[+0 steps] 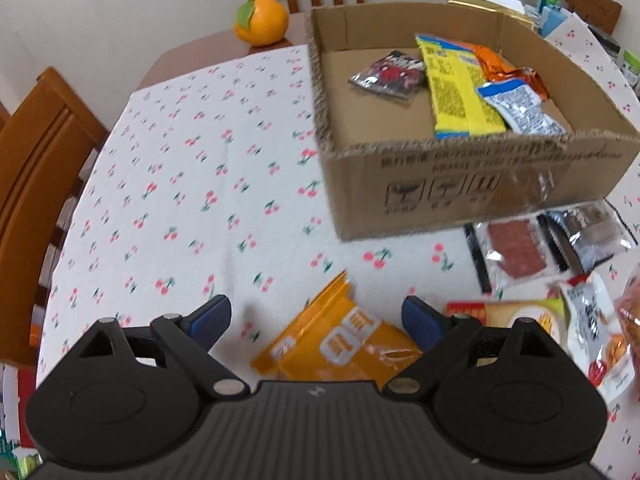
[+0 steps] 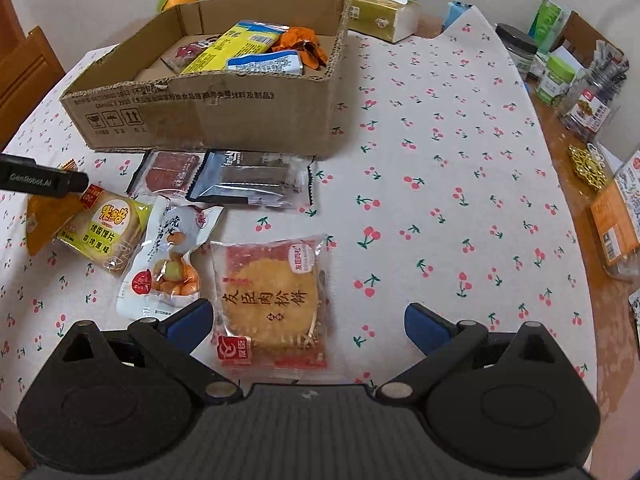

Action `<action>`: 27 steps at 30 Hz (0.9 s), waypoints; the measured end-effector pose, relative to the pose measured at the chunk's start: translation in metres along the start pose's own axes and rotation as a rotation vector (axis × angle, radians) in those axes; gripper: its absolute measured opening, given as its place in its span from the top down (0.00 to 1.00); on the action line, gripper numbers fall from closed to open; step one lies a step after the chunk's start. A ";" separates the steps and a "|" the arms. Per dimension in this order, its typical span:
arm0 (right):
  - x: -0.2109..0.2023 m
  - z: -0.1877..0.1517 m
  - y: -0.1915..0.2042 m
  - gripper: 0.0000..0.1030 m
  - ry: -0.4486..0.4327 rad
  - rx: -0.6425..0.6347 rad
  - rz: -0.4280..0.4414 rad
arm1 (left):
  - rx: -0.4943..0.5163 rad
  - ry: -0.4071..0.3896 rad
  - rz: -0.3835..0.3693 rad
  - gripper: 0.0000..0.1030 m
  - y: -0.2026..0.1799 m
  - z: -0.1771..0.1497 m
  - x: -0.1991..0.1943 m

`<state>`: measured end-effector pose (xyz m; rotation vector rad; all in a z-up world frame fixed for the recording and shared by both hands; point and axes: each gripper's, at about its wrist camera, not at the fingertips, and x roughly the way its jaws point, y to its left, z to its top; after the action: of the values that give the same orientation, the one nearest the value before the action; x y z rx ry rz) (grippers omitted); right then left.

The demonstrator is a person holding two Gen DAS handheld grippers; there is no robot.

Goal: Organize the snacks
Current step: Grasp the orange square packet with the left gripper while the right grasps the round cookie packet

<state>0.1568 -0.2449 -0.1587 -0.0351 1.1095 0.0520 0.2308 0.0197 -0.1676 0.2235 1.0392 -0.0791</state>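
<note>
A cardboard box (image 1: 460, 184) (image 2: 208, 120) on the cherry-print cloth holds several snack packs, among them a yellow pack (image 1: 456, 92) (image 2: 228, 46). My left gripper (image 1: 316, 320) is open above an orange packet (image 1: 336, 344) that lies between its fingers; this packet also shows in the right wrist view (image 2: 44, 220) under the left gripper's body (image 2: 40, 180). My right gripper (image 2: 308, 322) is open over a round meat-floss cake pack (image 2: 272, 300). Beside it lie a white egg-snack pouch (image 2: 168, 256), a yellow-green biscuit pack (image 2: 108, 228), a red jerky pack (image 2: 168, 170) and a dark pack (image 2: 252, 178).
An orange fruit (image 1: 262, 20) sits at the table's far edge. Wooden chairs (image 1: 36, 168) stand around. A tissue box (image 2: 380, 14), jars (image 2: 518, 50) and other packages (image 2: 612, 224) crowd the right edge of the table.
</note>
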 end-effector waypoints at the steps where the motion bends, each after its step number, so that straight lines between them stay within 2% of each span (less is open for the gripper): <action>1: 0.002 0.000 0.001 0.00 0.004 -0.004 0.003 | -0.001 0.005 0.000 0.10 0.001 -0.003 -0.002; 10: 0.016 0.000 0.004 0.00 0.025 -0.058 -0.008 | -0.025 0.031 -0.006 0.10 0.011 -0.032 -0.021; 14: 0.020 -0.003 0.002 0.00 0.028 -0.102 -0.055 | -0.044 0.030 -0.040 0.10 0.019 -0.044 -0.025; 24: 0.024 -0.005 -0.011 0.00 0.003 -0.104 0.035 | -0.005 0.006 -0.132 0.10 0.021 -0.047 -0.013; 27: 0.024 -0.005 -0.012 0.00 -0.007 -0.126 0.049 | -0.006 0.006 -0.159 0.04 0.023 -0.046 -0.008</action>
<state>0.1635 -0.2571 -0.1826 -0.1209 1.0991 0.1661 0.1921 0.0520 -0.1794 0.1353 1.0618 -0.2195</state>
